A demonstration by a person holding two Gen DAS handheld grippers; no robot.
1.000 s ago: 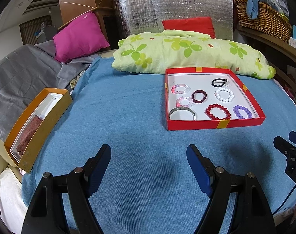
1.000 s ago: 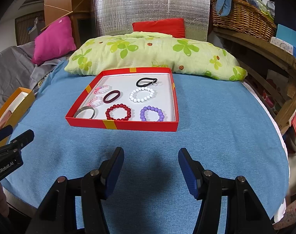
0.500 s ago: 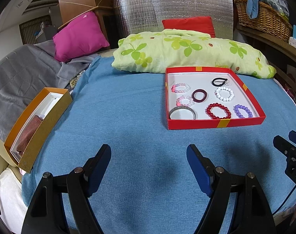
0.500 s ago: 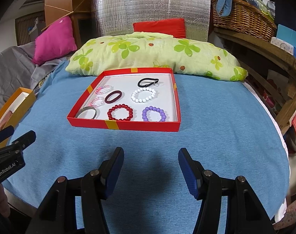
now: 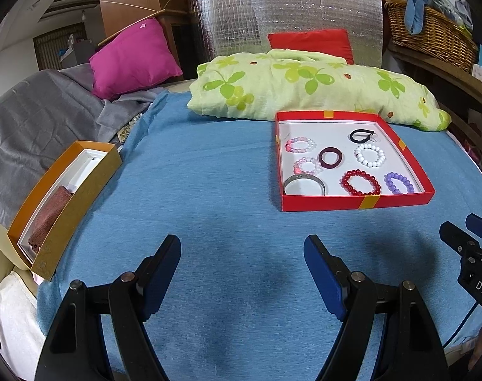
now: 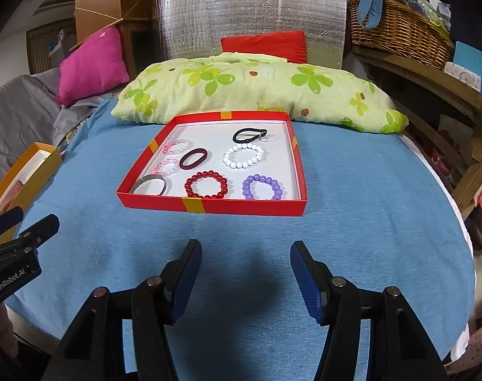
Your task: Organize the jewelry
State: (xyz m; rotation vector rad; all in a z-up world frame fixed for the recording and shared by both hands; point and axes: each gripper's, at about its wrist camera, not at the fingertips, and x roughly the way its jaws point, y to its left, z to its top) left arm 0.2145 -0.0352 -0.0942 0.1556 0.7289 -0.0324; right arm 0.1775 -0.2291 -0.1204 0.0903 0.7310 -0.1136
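Note:
A red tray [image 5: 355, 203] [image 6: 215, 206] lies on the blue cloth and holds several bracelets: red beads [image 6: 206, 184], purple beads [image 6: 262, 187], white beads [image 6: 243, 156], a silver bangle [image 6: 151, 184], a maroon band [image 6: 194, 158], a black band [image 6: 250, 135] and two pink ones. An orange box [image 5: 55, 212] with a brown cloth inside sits at the left edge. My left gripper [image 5: 242, 255] is open and empty above the cloth, short of the tray. My right gripper [image 6: 245, 262] is open and empty just before the tray's front wall.
A green clover-print pillow [image 5: 304, 87] lies behind the tray. A pink cushion [image 5: 133, 57] and grey blanket [image 5: 34, 117] are at back left. A wicker basket [image 6: 399, 31] stands on a wooden shelf at right. The right gripper's tip shows in the left wrist view [image 5: 469, 244].
The right wrist view has drifted slightly, so the tray sits a little further right in it. The left gripper has not moved. Both stay open.

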